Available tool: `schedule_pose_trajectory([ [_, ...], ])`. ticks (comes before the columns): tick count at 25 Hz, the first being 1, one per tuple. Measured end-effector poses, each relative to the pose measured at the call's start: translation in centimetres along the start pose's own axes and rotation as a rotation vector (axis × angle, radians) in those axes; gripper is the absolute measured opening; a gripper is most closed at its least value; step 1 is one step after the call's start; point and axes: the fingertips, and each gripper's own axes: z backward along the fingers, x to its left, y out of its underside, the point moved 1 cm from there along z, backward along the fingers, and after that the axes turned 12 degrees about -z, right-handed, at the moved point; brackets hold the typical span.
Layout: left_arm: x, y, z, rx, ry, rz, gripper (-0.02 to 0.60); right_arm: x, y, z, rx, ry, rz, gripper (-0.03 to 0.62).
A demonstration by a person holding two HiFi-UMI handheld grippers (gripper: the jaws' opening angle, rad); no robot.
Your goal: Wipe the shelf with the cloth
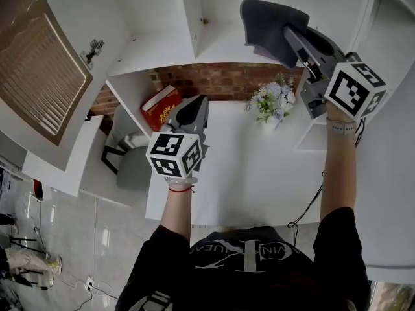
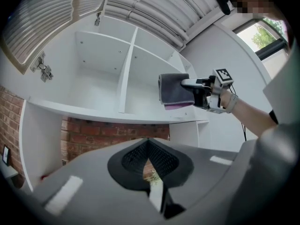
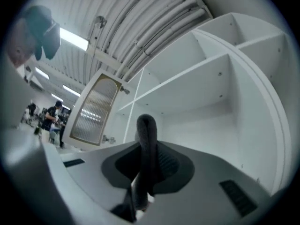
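Note:
A folded grey cloth [image 1: 262,21] with a purple underside hangs in front of the upper right compartment of the white shelf unit [image 1: 162,54], and my right gripper [image 1: 293,37] is shut on it. From the left gripper view the cloth [image 2: 174,89] sits just above the shelf board [image 2: 93,111], held by the right gripper [image 2: 186,84]. The right gripper view shows the cloth [image 3: 146,139] edge-on between the jaws of the right gripper [image 3: 150,156]. My left gripper [image 1: 201,100] is lower, in front of the brick wall, shut and holding nothing; its tips [image 2: 148,142] meet.
A vertical divider [image 1: 191,15] splits the shelf. Below it are a brick wall [image 1: 220,80], a red box [image 1: 160,105], a vase of flowers [image 1: 272,102] and a white desk [image 1: 246,173]. An open ribbed-glass door [image 1: 39,70] swings out at the left. A cable [image 1: 311,199] hangs off the desk.

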Motion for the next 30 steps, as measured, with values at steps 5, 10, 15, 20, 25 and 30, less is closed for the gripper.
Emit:
schedule_pose_trajectory([
  [5,0.6,-0.1,-0.3,-0.002,-0.001,-0.003,0.011,-2.9,-1.7,-3.5,0.073,0.226,0.357,0.06],
  [10,0.8,0.5,-0.1,0.005,0.001,0.007,0.011,-4.6,3.1,-6.6,0.328,0.319,0.654,0.06],
  [15,1.3,0.8,0.2,0.012,-0.005,0.005,0.011,-1.9,9.5,-7.8,0.573,0.096,0.588,0.06],
  [20,1.5,0.8,0.3,0.006,-0.007,0.005,0.011,-0.2,12.6,-7.1,0.705,-0.029,0.581,0.071],
  [25,1.1,1.0,-0.2,0.003,0.008,0.017,0.011,1.8,12.3,-5.8,0.698,-0.237,0.368,0.226],
  [30,0.9,0.9,-0.9,-0.004,0.009,0.007,0.011,0.7,8.3,-5.7,0.567,-0.218,0.294,0.23],
])
